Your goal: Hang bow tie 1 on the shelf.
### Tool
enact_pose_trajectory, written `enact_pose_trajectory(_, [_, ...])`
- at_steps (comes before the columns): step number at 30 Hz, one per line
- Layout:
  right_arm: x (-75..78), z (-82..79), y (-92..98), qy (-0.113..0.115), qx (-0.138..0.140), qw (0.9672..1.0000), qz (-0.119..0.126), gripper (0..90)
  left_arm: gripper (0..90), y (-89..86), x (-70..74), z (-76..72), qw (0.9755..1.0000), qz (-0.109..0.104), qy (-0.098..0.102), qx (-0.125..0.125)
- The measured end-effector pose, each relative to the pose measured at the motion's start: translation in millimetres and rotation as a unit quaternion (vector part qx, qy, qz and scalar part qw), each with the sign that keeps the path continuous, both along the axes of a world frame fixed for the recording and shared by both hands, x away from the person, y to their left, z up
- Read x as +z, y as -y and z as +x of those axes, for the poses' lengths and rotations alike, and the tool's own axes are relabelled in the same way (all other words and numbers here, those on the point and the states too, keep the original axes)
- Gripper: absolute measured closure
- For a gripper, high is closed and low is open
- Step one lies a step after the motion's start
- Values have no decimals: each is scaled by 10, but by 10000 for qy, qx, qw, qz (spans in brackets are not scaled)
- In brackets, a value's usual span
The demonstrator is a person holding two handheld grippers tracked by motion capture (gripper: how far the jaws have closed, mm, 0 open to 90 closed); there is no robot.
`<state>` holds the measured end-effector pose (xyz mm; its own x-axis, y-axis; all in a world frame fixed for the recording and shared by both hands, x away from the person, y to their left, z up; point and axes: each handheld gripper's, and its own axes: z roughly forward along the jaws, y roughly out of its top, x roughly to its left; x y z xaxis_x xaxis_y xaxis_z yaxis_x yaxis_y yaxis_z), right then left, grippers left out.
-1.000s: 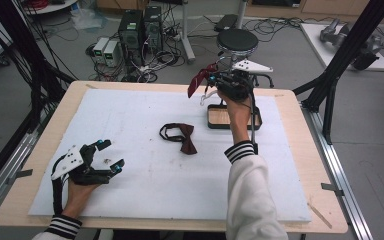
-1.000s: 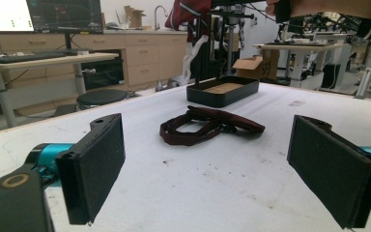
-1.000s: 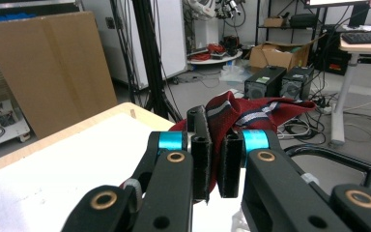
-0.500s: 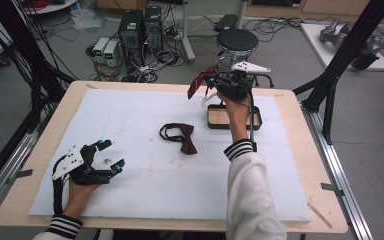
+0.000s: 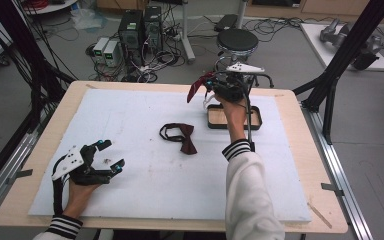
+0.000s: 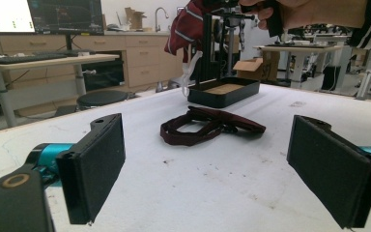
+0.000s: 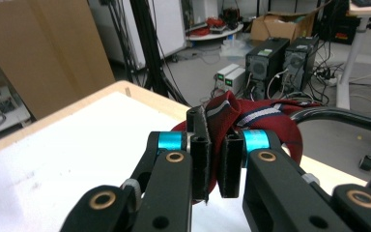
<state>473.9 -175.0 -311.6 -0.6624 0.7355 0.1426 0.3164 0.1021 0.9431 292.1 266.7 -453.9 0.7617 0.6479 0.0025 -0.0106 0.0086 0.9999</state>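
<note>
The right gripper (image 7: pixel 212 166) pinches a dark red striped bow tie (image 7: pixel 251 118), crumpled, raised above the black tray (image 5: pixel 255 121); the left gripper (image 6: pixel 222 174) rests spread wide on the white table (image 5: pixel 130 125).

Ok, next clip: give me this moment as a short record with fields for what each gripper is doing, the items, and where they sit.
right gripper: shut on the striped red tie, held up above the black tray
left gripper: open, holding nothing, low over the white mat at the near left
bow tie: dark red, lying flat mid-mat, apart from both grippers
black tray: far right of the mat, brown inside
</note>
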Motion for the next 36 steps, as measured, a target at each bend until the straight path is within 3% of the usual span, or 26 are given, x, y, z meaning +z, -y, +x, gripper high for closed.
enact_pose_trajectory(10, [-105,35,-58,-390,41,9989,-263,864,139,-3,-1,0,10000,10,12,-10])
enact_pose_trajectory(23, [-213,32,-51,-558,113,9975,-408,847,140,3,-1,-2,10000,-3,22,-3])
enact_pose_trajectory(24, [-213,31,-58,-558,118,9975,-405,816,140,2,-1,-2,10000,-4,22,-3])
enact_pose_trajectory(27, [-213,33,-78,-470,214,9978,-406,601,140,2,-1,-3,10000,-3,20,-5])
enact_pose_trajectory(28, [-209,28,-82,-457,292,9978,-373,488,140,2,-1,-2,10000,3,25,-8])
enact_pose_trajectory(29, [-206,29,-90,-395,292,9982,-339,320,140,2,-1,-3,10000,-1,21,-3])
enact_pose_trajectory(30, [-200,26,-104,-390,251,9984,-319,232,140,1,-1,-2,10000,5,21,-2])
enact_pose_trajectory(33, [-169,-24,-140,-457,496,9974,-262,109,140,3,-2,-2,10000,-8,19,-1])
enact_pose_trajectory(36, [-128,-80,-156,-405,682,9961,-390,107,140,3,-2,-3,10000,-5,22,0])
